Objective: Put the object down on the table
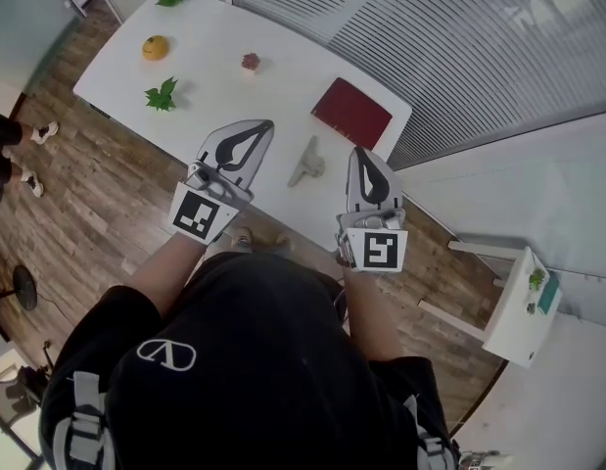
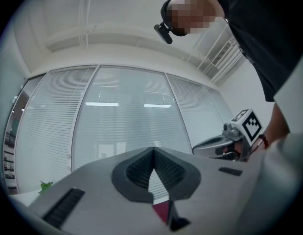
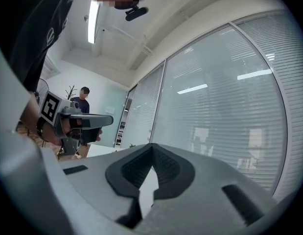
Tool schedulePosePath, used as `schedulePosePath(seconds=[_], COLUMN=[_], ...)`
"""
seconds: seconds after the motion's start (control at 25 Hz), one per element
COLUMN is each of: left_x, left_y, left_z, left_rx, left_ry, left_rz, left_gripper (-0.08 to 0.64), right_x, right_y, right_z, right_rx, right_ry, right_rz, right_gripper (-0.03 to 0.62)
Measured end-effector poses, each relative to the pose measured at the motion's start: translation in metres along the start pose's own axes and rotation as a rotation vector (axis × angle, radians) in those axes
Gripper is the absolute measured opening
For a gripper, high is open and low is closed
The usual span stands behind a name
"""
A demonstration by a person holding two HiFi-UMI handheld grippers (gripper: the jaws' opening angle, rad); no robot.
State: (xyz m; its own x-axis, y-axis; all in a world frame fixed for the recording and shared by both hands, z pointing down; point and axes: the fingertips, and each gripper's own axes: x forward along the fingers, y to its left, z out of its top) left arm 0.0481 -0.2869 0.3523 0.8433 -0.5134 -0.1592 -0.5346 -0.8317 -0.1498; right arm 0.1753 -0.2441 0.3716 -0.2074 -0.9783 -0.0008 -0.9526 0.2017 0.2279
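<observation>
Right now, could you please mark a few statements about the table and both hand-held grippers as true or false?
The red book lies on the white table. True.
The left hand-held gripper holds the orange. False: it is shut and empty; the orange lies on the table, apart from it.
The grey object lies on the table between the two hand-held grippers. True.
The right hand-held gripper is wide open. False: it is shut and empty.

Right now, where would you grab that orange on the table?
Grip the orange around its widest middle, probably from above: it is round and sits alone on the table, with bare tabletop on every side for the jaws.
</observation>
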Motion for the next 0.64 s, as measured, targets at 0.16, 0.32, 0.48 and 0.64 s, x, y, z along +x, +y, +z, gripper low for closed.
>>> schedulePosePath(seconds=[0.16,0.32,0.48,0.64], left_x=[0.0005,0.001,0.0021,0.0018], left_y=[-0.001,-0.0027,-0.0035,-0.0016], left_z=[-0.0019,-0.0011,0.0001,-0.001], left_rx=[-0.004,0.001,0.004,0.006], left_ry=[0.001,0.002,-0.003,-0.002], left_rz=[-0.001,-0.002,-0.004,-0.004], left_gripper=[0.005,0.005,0.005,0.005], right_x=[0.0001,-0.0006,-0.0009,0.0001], right_y=[-0.0001,-0.0005,-0.0013,-0.0009], right_z=[-0.001,0.0021,-0.0008,-0.0015], right_rx=[-0.003,-0.019,-0.004,-0.008], right_ry=[0.003,-0.013,0.001,0.0], right_rz=[0.0,0.005,0.004,0.003], right_gripper=[0.003,0.003,0.003,0.003])
